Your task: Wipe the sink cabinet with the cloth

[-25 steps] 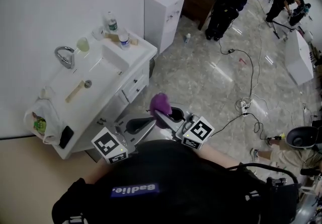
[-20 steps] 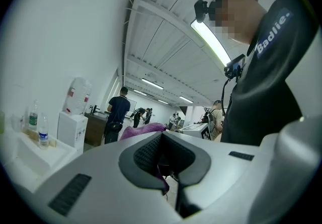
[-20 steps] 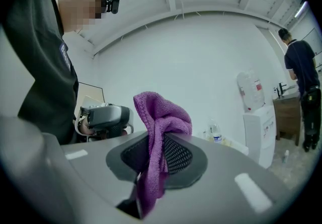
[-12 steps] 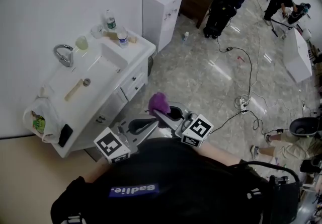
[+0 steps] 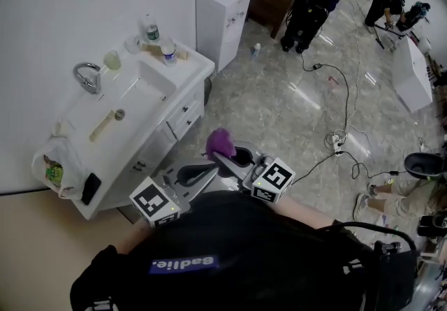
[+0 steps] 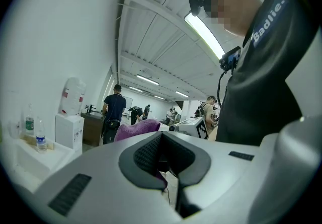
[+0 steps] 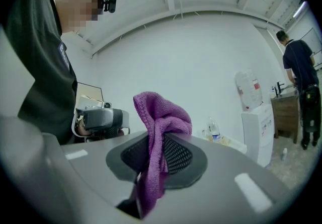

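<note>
The white sink cabinet (image 5: 183, 112) stands at the left against the wall, its basin on top. Both grippers hover close to my body, over the floor and to the right of the cabinet's front. My right gripper (image 5: 221, 158) is shut on the purple cloth (image 5: 221, 142), which bunches up above the jaws (image 7: 162, 116). My left gripper (image 5: 201, 172) sits just beside it with its jaws together and nothing between them. From the left gripper view the cloth (image 6: 137, 130) shows beyond the closed pads (image 6: 151, 155). Neither gripper touches the cabinet.
On the cabinet top are a faucet (image 5: 87, 77), two water bottles (image 5: 150, 27), a cup (image 5: 112, 59) and a wooden brush (image 5: 105, 125). A plastic bag (image 5: 53, 166) hangs at its near end. A water dispenser (image 5: 221, 12) stands beyond. Cables (image 5: 346, 140) cross the floor; people work at the back.
The view has shifted slightly and the people at the back have moved a little. Both grippers stay about where they were, the cloth still in the right one.
</note>
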Demonstrator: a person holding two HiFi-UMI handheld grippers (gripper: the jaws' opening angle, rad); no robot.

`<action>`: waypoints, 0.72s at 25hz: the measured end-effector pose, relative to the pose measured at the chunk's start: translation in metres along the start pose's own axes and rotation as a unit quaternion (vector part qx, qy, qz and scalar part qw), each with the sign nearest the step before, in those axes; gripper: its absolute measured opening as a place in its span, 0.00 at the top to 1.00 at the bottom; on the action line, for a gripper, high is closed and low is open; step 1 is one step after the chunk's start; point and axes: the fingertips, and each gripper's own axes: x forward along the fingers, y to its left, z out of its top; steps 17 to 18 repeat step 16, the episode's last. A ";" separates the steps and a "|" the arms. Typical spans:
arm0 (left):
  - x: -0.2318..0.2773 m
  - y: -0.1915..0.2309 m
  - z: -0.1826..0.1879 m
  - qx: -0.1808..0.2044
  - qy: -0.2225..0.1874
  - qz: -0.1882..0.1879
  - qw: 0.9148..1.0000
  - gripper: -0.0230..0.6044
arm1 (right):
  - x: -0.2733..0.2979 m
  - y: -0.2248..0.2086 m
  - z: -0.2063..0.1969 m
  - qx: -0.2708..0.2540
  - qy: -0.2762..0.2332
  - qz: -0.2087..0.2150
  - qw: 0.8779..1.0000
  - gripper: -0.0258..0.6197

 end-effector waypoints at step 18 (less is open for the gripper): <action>0.002 -0.001 -0.008 -0.005 0.012 0.004 1.000 0.96 | -0.003 0.000 -0.003 0.003 0.000 -0.004 1.000 0.87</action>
